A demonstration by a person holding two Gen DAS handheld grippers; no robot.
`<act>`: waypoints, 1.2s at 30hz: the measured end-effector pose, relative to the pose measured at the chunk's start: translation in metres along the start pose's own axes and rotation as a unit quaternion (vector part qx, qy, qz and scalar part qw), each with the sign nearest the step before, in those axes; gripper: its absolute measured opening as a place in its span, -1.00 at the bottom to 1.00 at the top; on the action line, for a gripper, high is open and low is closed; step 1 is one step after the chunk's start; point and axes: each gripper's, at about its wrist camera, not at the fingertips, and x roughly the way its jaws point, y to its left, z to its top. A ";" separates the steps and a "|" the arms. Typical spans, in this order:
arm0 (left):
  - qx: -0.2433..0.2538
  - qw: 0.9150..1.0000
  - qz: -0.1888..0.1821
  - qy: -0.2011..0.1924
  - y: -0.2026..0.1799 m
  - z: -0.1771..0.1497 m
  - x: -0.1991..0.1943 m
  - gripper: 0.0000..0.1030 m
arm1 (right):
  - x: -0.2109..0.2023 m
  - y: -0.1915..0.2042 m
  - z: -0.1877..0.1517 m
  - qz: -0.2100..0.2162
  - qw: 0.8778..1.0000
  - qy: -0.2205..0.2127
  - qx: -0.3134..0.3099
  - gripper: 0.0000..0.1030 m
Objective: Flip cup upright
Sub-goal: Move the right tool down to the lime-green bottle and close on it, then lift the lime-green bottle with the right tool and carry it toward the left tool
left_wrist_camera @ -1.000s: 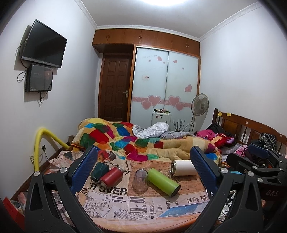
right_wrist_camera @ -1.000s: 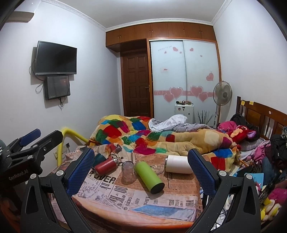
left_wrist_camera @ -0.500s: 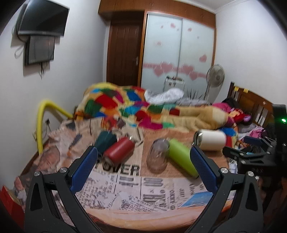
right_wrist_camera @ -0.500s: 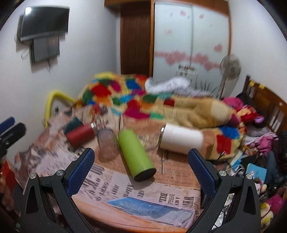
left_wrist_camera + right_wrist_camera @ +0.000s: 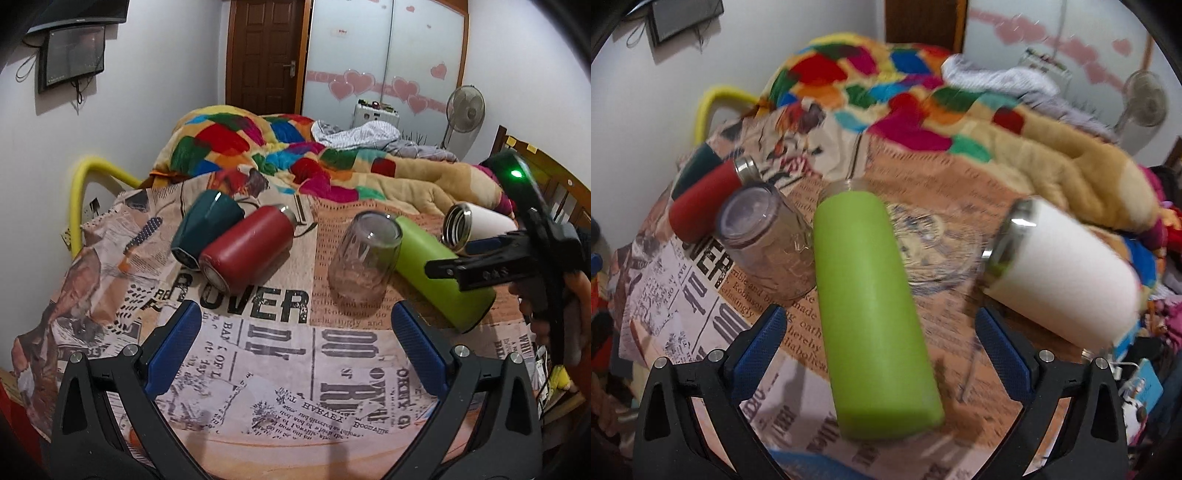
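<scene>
Approach step. I hold my right gripper (image 5: pixel 879 332) wide apart and empty above the green cup (image 5: pixel 871 310), lying centre on the table (image 5: pixel 258 369); left gripper (image 5: pixel 295 347) also wide. Next: straddle, clamp, tip upright.

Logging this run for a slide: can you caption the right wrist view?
Open right gripper poised over the lime-green bottle lying between an inverted glass cup and white bottle.

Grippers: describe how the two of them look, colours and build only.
Both match: the left gripper and right gripper have black angular frames with silver bolts and blue textured finger pads. In the left wrist view, the right gripper's black body carries a glowing green light.
</scene>
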 end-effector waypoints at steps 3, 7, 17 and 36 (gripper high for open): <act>0.001 1.000 -0.001 0.005 -0.001 -0.003 0.008 1.00 | 0.019 -0.001 0.009 0.003 0.999 0.033 -0.016 0.67; 0.001 1.000 -0.004 0.006 -0.002 -0.004 0.011 1.00 | 0.037 -0.004 0.013 0.019 0.997 0.072 -0.019 0.45; 0.003 1.000 -0.006 -0.012 -0.005 0.005 -0.003 1.00 | 0.035 0.005 0.006 0.006 0.997 0.076 -0.033 0.21; 0.000 0.999 -0.010 -0.052 -0.012 0.013 -0.067 1.00 | -0.084 0.024 -0.011 -0.003 0.998 -0.025 -0.060 0.20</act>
